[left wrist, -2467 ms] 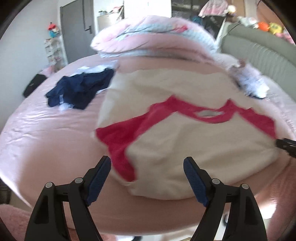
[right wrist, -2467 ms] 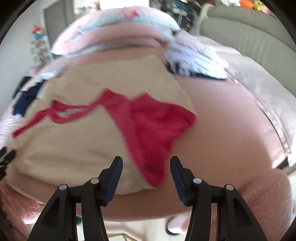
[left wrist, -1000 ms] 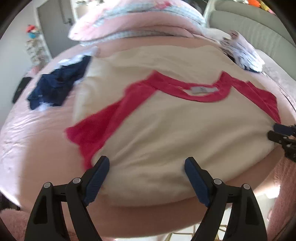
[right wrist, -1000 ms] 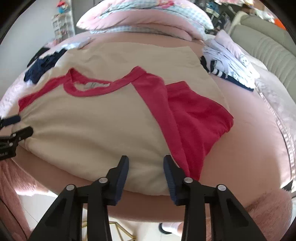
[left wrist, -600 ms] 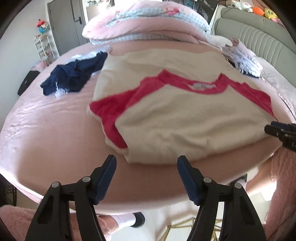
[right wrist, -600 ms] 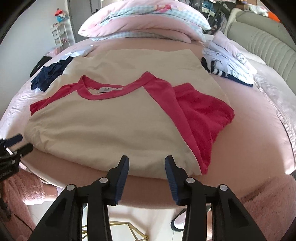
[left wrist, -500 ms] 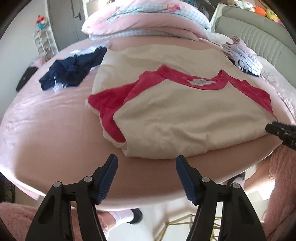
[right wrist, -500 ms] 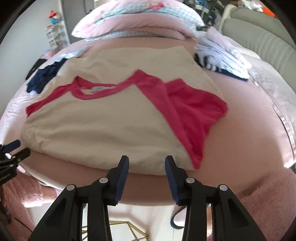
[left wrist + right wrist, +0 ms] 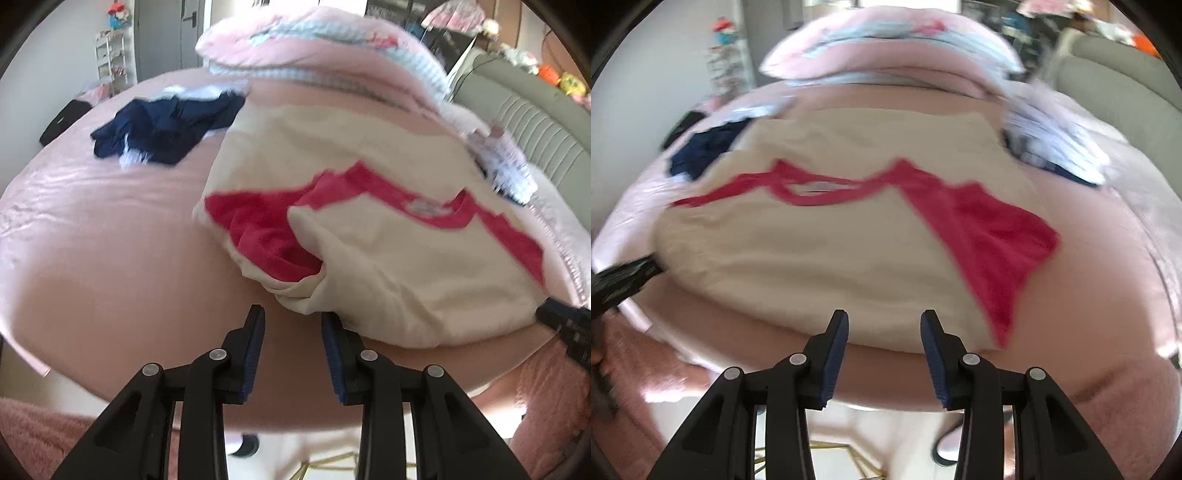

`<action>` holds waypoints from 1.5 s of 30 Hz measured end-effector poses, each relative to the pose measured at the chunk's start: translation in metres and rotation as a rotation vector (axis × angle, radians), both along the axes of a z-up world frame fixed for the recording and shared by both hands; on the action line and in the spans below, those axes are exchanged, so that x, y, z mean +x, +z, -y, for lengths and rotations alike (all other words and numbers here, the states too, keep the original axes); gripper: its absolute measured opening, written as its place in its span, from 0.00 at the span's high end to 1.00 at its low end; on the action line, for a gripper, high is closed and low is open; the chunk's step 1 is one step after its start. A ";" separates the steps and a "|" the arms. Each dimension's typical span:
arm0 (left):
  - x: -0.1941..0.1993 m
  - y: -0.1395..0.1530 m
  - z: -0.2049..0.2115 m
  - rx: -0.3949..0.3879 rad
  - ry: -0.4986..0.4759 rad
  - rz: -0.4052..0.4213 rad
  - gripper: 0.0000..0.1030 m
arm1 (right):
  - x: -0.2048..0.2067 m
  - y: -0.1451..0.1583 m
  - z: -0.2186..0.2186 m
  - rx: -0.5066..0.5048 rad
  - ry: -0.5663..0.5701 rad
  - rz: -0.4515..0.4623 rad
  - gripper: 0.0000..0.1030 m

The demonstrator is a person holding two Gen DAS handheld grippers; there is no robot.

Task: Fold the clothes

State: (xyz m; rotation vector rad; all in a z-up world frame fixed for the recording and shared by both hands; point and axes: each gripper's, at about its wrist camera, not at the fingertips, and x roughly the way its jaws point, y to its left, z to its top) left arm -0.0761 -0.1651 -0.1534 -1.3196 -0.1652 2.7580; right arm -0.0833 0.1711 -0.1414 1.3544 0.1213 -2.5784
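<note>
the left gripper (image 9: 292, 321), jaws closing and empty, should bite the cream-and-red shirt (image 9: 399, 254) hem squarely; the right gripper (image 9: 884, 325), jaws part open, holds nothing.

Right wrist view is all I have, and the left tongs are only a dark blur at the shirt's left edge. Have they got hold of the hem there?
Observer: Not yet. The left tongs are closing, but I see no cloth between the pads. The near corner of the shirt sits just beyond the tips.
Operator: And the red sleeve on that side? I only get a thin strip of it.
Observer: The left sleeve is bunched up, not flat. The shirt's cream front laps over its inner edge, and cream cloth shows under its outer edge.
</note>
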 end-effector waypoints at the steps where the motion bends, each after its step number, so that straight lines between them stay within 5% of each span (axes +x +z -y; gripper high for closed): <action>1: -0.002 0.003 0.000 0.009 -0.008 -0.018 0.72 | 0.001 0.001 0.009 -0.014 0.053 0.008 0.61; 5: -0.013 0.004 -0.002 0.030 -0.027 -0.020 0.72 | 0.003 -0.008 0.065 -0.049 0.316 0.083 0.61; 9: -0.014 0.006 0.004 0.078 -0.028 -0.017 0.72 | -0.009 -0.026 0.106 -0.015 0.416 0.140 0.61; 16: -0.001 0.025 0.001 0.013 -0.134 -0.050 0.72 | -0.055 -0.020 0.104 -0.117 0.291 0.159 0.61; 23: -0.025 0.027 -0.011 -0.010 -0.276 -0.064 0.72 | -0.057 -0.013 0.097 -0.151 0.261 0.162 0.61; 25: -0.033 0.021 -0.014 -0.037 -0.294 -0.044 0.93 | -0.056 -0.012 0.096 -0.146 0.257 0.157 0.61; 29: -0.034 0.019 -0.007 -0.010 -0.259 -0.075 0.96 | -0.059 -0.010 0.092 -0.139 0.238 0.158 0.61; 38: -0.026 0.022 0.004 0.072 -0.245 -0.109 0.95 | -0.054 0.013 0.083 -0.165 0.213 0.080 0.59; 41: -0.028 0.021 0.010 0.130 -0.248 -0.092 0.91 | -0.065 -0.002 0.098 -0.135 0.234 0.119 0.59; 45: -0.022 0.022 0.006 0.084 -0.271 -0.104 0.79 | -0.068 -0.011 0.102 -0.141 0.236 0.140 0.59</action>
